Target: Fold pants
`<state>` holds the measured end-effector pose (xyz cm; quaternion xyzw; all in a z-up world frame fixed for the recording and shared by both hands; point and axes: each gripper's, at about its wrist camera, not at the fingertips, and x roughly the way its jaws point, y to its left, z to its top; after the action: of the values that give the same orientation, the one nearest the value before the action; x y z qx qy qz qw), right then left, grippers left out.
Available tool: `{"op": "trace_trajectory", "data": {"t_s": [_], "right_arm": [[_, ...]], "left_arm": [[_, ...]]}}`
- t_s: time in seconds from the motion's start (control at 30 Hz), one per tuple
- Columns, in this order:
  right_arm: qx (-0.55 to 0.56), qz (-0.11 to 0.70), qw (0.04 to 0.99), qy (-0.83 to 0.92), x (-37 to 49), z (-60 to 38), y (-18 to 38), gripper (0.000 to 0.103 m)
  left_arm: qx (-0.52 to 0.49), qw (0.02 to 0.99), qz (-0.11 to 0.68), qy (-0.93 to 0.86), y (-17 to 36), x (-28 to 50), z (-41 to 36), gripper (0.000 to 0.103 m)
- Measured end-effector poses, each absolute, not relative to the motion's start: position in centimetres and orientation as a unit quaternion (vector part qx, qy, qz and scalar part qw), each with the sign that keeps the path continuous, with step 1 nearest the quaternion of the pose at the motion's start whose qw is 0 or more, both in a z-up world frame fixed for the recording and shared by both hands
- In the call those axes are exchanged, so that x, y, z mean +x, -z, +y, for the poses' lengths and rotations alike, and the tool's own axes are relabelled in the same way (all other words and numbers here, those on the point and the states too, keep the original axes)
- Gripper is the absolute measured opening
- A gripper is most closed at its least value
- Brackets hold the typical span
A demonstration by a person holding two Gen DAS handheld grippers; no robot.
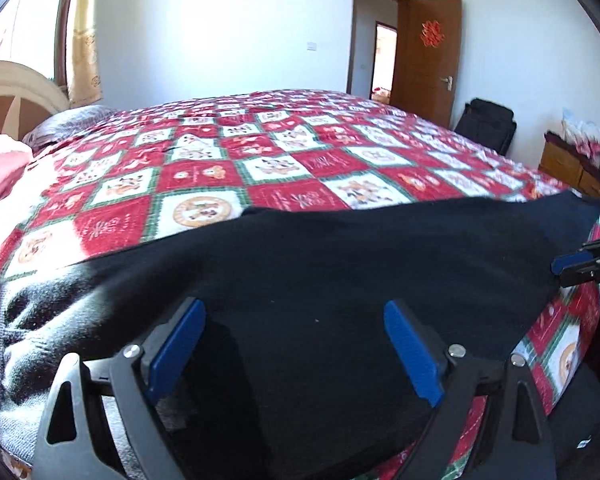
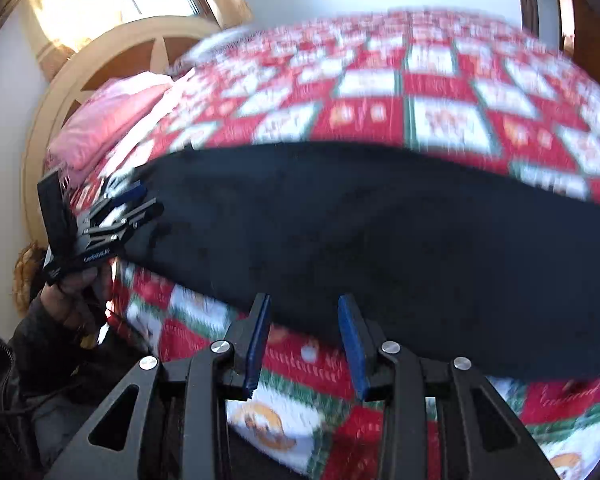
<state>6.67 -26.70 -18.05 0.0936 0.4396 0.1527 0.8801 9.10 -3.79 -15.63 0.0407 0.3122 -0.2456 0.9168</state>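
Since the black pants (image 1: pixel 320 264) lie flat across the bed (image 1: pixel 260 152) in mid-frame, both grippers hover with jaws spread, pinching nothing: left gripper (image 1: pixel 296 328) wide, right gripper (image 2: pixel 305 320) narrower.

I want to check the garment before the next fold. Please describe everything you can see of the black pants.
The black pants are dark, soft, slightly fuzzy cloth, lying spread in a long band along the near edge of the bed, on the red checked bedspread. One end is bunched into wrinkles. Neither gripper is closed on them.
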Motion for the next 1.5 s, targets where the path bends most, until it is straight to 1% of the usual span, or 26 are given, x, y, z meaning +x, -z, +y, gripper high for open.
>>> {"op": "trace_trajectory", "data": {"t_s": [0.1,0.17,0.27,0.37,0.43,0.53,0.7,0.8,0.87,0.97,1.03,1.07,1.1,1.23,1.37,1.5], "right_arm": [[0.099,0.420,0.881,-0.192,7.4,-24.5,17.2,0.037],[0.082,0.420,0.878,-0.215,8.4,-22.2,17.5,0.038],[0.061,0.482,0.847,-0.214,10.1,-19.6,20.5,0.039],[0.035,0.469,0.856,-0.216,9.3,-18.9,20.4,0.039],[0.049,0.472,0.852,-0.221,9.2,-19.4,19.8,0.039],[0.075,0.466,0.853,-0.225,9.8,-20.0,19.4,0.039],[0.100,0.444,0.863,-0.220,11.6,-19.7,18.1,0.039],[0.111,0.431,0.866,-0.227,13.6,-18.5,17.3,0.039],[0.115,0.436,0.859,-0.242,14.6,-16.8,17.7,0.039],[0.095,0.470,0.838,-0.259,15.0,-14.0,19.6,0.039],[0.052,0.455,0.854,-0.248,14.0,-12.6,20.1,0.041],[0.042,0.452,0.856,-0.248,13.7,-12.3,20.0,0.045],[0.037,0.452,0.856,-0.248,13.5,-12.2,19.8,0.045],[0.062,0.449,0.858,-0.242,12.5,-14.3,18.6,0.045],[0.056,0.432,0.877,-0.202,10.8,-17.7,17.5,0.045],[0.087,0.416,0.895,-0.138,8.4,-24.5,16.4,0.046]], "left_arm": [[0.047,0.922,0.311,0.228,15.9,9.1,-3.0,0.094],[0.050,0.921,0.317,0.220,16.3,8.9,-2.3,0.094],[0.066,0.920,0.317,0.221,16.6,8.6,-1.7,0.094],[0.066,0.922,0.311,0.222,16.4,8.5,-1.2,0.094],[0.043,0.924,0.308,0.223,16.0,8.8,-0.3,0.094],[0.038,0.933,0.300,0.194,15.4,9.2,1.2,0.094],[0.025,0.946,0.300,0.122,15.5,10.5,5.9,0.095],[0.002,0.948,0.307,0.080,16.1,11.4,8.7,0.095],[-0.005,0.949,0.304,0.081,16.1,11.4,9.5,0.095],[0.004,0.950,0.302,0.079,16.3,11.5,9.5,0.096],[0.011,0.951,0.299,0.075,16.6,11.6,9.4,0.098],[0.013,0.952,0.298,0.075,16.6,11.4,9.4,0.099],[0.013,0.951,0.298,0.074,16.4,11.4,9.4,0.099],[-0.009,0.952,0.297,0.076,15.4,10.8,9.3,0.099],[-0.016,0.954,0.284,0.092,14.3,10.0,7.9,0.099],[-0.025,0.950,0.281,0.133,13.7,9.5,5.3,0.099]]}}
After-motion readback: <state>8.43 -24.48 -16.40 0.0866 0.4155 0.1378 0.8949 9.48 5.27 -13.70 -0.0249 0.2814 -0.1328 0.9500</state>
